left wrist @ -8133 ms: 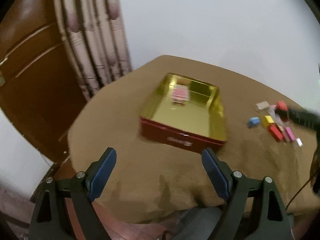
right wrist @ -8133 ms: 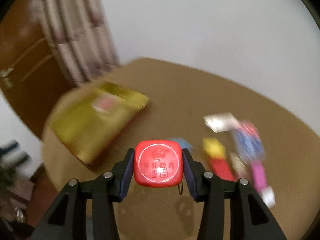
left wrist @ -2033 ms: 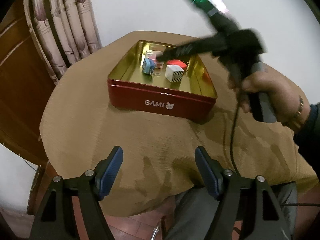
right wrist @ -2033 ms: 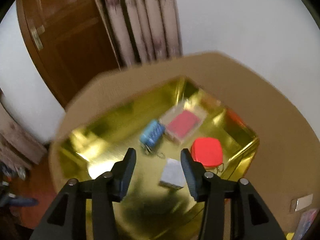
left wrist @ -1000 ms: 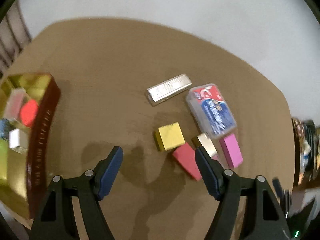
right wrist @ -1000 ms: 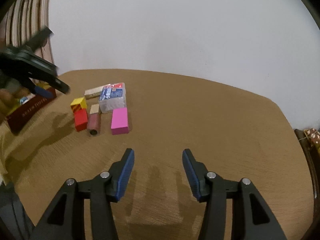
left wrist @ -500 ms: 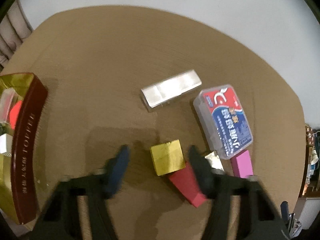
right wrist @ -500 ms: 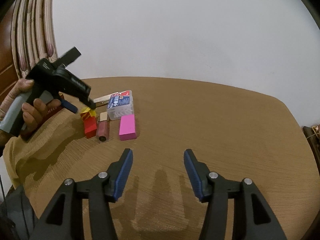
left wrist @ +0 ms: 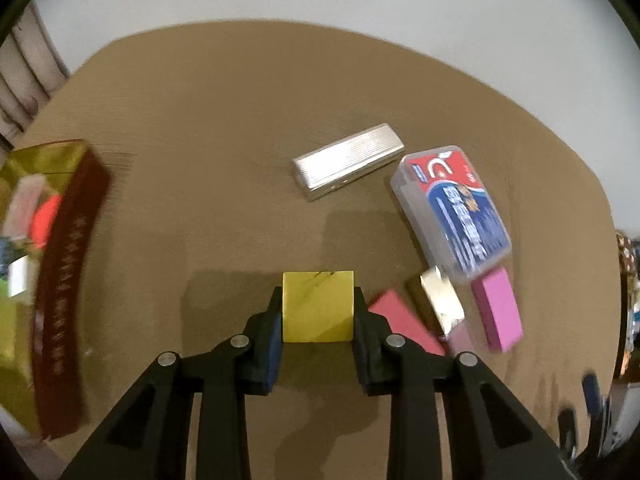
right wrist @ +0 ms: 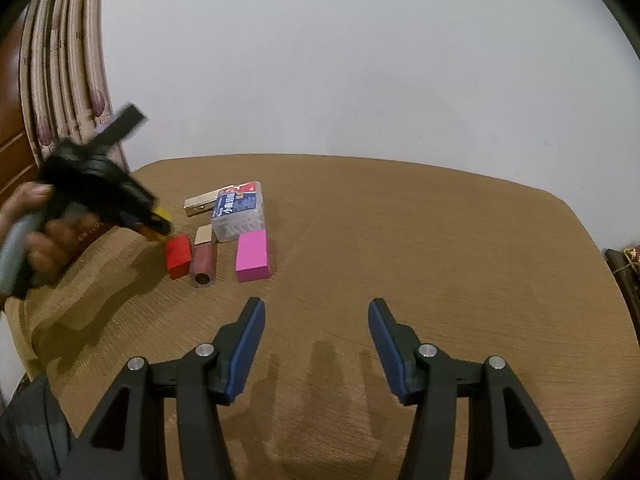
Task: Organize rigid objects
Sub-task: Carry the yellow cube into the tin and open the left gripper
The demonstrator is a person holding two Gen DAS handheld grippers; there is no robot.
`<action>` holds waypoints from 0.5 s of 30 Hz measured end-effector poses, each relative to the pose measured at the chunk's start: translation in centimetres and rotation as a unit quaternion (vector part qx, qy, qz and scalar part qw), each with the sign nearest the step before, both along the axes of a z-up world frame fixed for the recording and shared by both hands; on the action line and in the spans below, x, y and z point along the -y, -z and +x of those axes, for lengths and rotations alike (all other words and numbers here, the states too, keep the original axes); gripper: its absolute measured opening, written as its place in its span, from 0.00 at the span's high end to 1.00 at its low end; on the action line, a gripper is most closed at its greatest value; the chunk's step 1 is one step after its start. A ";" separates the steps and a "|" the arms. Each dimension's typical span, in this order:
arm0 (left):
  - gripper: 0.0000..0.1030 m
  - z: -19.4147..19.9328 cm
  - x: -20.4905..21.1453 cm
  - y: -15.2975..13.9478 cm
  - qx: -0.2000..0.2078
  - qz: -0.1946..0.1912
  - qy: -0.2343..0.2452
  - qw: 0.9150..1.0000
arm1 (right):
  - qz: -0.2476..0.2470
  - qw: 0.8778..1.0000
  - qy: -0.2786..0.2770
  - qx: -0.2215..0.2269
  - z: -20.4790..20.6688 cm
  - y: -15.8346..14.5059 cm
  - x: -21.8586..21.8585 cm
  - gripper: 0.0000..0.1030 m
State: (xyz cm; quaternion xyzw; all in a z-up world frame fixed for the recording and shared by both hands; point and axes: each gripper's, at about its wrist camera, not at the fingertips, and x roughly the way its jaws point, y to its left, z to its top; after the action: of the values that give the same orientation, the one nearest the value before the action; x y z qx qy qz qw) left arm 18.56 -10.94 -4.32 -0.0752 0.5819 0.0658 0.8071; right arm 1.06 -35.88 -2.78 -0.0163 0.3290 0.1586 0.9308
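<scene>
Two pads of the left gripper (left wrist: 318, 312) press against the sides of a yellow block (left wrist: 318, 306), clamping it above the brown tablecloth (left wrist: 208, 128). From that block, a red block (left wrist: 404, 326) lies at about three o'clock, a pink block (left wrist: 498, 312) farther out the same way, a clear plastic case (left wrist: 454, 208) at two o'clock, and a silver bar (left wrist: 348, 160) near twelve. A red tin with a gold interior (left wrist: 60, 264) sits at nine o'clock, well apart. The right gripper (right wrist: 316, 350) hovers over bare cloth, jaws spread wide and holding nothing.
</scene>
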 end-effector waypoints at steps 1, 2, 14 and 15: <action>0.75 -1.3 -0.6 -1.1 0.008 0.008 0.001 1.000 | -0.002 1.000 0.000 -0.001 0.1 0.1 -0.1 0.46; 0.75 -2.4 -1.5 -2.2 0.015 0.018 -0.001 1.000 | -0.004 1.000 0.000 -0.003 0.2 0.1 -0.1 0.46; 0.75 -7.9 -23.5 -7.1 -0.018 0.132 -0.090 0.987 | -0.043 0.999 0.006 -0.018 0.7 0.7 -1.2 0.46; 0.75 -7.8 -24.6 -6.6 -0.021 0.138 -0.096 0.985 | -0.047 0.999 0.006 -0.021 0.8 0.7 -1.4 0.46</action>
State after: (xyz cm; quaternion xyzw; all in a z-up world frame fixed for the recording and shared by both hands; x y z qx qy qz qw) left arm 10.78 13.68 2.28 -0.0169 0.5743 0.2243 0.7871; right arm 1.86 -34.51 -3.52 -0.0545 0.3556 0.1375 0.9229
